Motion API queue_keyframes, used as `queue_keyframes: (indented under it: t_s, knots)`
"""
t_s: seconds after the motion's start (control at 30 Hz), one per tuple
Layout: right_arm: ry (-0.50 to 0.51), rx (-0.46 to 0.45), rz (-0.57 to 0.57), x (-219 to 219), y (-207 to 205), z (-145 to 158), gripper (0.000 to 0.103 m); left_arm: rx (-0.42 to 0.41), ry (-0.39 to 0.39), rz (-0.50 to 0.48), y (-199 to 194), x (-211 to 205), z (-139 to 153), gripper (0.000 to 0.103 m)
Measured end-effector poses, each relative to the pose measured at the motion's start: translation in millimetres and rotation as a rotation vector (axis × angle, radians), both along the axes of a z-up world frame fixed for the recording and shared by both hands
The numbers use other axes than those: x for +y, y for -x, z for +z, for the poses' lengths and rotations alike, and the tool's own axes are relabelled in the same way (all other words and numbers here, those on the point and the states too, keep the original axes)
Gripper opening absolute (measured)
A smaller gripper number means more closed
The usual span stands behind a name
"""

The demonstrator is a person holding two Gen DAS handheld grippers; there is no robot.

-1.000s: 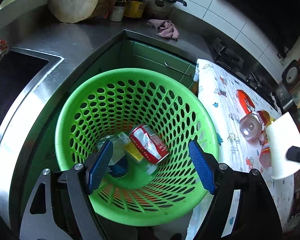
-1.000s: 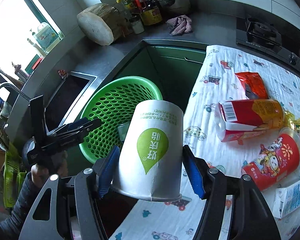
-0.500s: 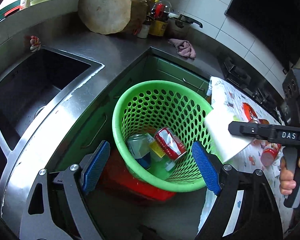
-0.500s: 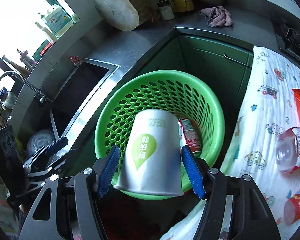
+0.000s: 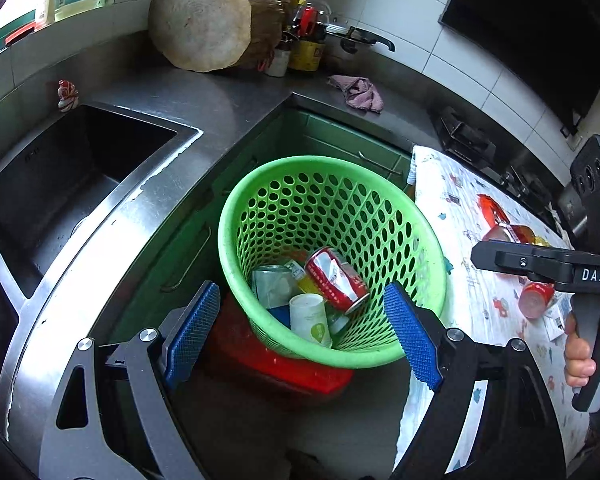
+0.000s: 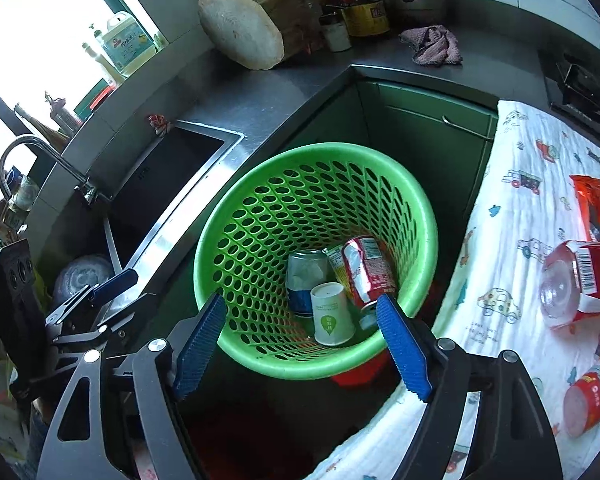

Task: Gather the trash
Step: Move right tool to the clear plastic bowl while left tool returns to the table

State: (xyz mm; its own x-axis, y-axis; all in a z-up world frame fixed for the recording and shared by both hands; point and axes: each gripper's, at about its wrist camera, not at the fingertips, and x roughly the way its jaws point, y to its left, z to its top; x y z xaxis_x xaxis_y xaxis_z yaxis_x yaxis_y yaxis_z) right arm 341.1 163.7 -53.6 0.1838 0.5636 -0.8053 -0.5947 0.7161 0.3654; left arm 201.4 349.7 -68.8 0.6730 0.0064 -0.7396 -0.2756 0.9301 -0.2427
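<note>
Paper cup (image 6: 332, 314) dropped into basket (image 6: 236, 280), below right hand-held gripper (image 6: 300, 344).

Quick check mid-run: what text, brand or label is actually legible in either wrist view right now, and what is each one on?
"DAS": white letters on the right gripper body, seen in the left wrist view.
Paper cup in the green basket: green leaf logo, characters too small.
Red can in the basket: print blurred.
Detergent jug at the window: label unreadable.
Red-labelled bottle on the cloth: barcode only.
</note>
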Motion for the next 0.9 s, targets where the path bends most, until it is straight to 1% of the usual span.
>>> queue_keyframes:
  t_s: [0.13,0.3,0.47,0.9]
  knots:
    - [0.0,-0.029,-0.049,-35.3,7.7,5.3,0.08,-0.006,-0.006,-0.031,-5.0,-14.9,4.5,0.084]
    - [0.014,-0.043,-0.134,-87.9,18.2,5.8,0.082,-0.012,-0.006,-0.08,-12.8,-40.9,7.4,0.085]
    - [0.015,-0.038,-0.228,-150.1,25.8,4.8,0.084,-0.013,-0.009,-0.142,-22.5,-74.2,9.1,0.085]
    - [0.104,-0.034,-0.493,-317.5,43.5,-9.2,0.085,-0.011,-0.013,-0.304,-44.5,-167.1,12.1,0.086]
